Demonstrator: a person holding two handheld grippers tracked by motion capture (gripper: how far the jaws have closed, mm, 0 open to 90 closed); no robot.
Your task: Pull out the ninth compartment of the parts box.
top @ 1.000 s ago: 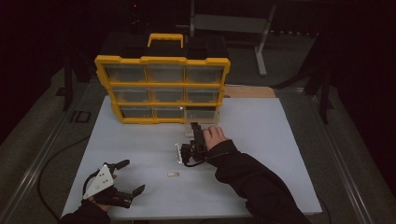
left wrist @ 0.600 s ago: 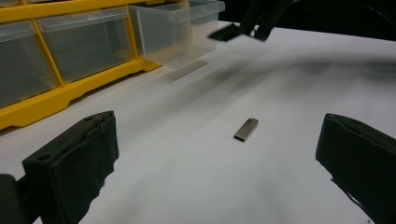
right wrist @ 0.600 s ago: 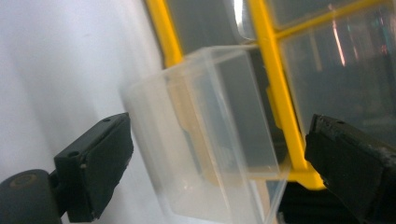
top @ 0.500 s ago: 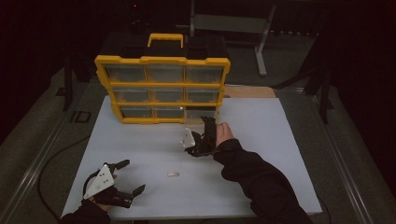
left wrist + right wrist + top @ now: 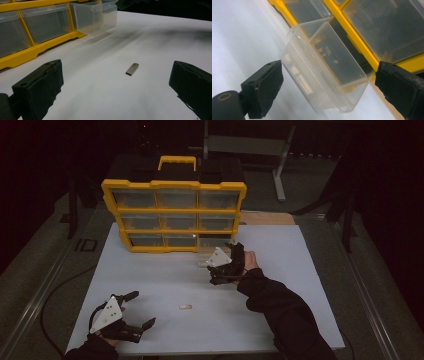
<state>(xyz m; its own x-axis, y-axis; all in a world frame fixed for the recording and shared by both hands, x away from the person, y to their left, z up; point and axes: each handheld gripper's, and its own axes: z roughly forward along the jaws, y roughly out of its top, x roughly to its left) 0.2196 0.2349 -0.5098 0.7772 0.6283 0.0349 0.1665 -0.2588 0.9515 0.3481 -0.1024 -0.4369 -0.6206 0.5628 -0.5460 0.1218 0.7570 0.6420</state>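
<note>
A yellow organizer (image 5: 172, 212) with clear drawers stands at the back of the white board (image 5: 165, 275). Its bottom right drawer (image 5: 324, 67) is pulled partly out. My right gripper (image 5: 220, 266) hovers just in front of that drawer. Its jaws have just been opening and stand wide; in the right gripper view (image 5: 329, 68) the drawer lies ahead between them, untouched. A small flat metal piece (image 5: 185, 307) lies on the board. My left gripper (image 5: 143, 309) rests open at the near left; in the left gripper view (image 5: 117, 66) the metal piece (image 5: 132, 69) lies ahead of its jaws.
The organizer (image 5: 27, 37) has a black and yellow carrying handle (image 5: 177, 162) on top. A strip of wood (image 5: 267, 217) shows behind the board at the right. A metal stand (image 5: 280, 170) rises in the dark beyond the table.
The right gripper has lifted and moved back and to the right, from near the metal piece toward the organizer's bottom right drawer. The left gripper and the metal piece have stayed put.
</note>
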